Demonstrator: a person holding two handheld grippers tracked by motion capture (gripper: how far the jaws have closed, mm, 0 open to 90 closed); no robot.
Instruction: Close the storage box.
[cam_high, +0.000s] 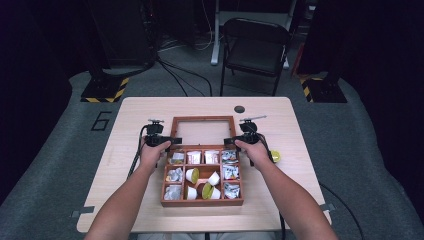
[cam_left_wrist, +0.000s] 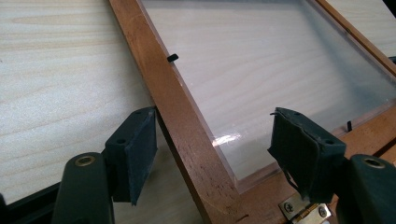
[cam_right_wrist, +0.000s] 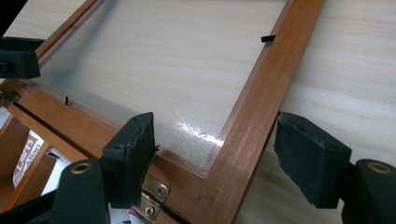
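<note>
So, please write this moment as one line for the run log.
scene: wooden box open, lid flat on table | left gripper: jaws astride lid frame, open | right gripper: jaws astride lid frame, open

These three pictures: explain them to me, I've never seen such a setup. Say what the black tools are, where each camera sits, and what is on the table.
A person sits at a wooden table and holds a hand tool in each hand: the left tongs and the right tongs, each with two black padded jaws.

The high view comes from a fixed camera above the person, looking down. The other two come from a small camera riding on each tool, looking along its jaws.

On the table lies a wooden box with compartments of packets and small cups; its glass-paned lid lies flat, folded open behind it.

The left tongs straddle the lid's left frame rail near the hinge, and the right tongs straddle its right rail. Both stand open, their pads not pressing the wood.
</note>
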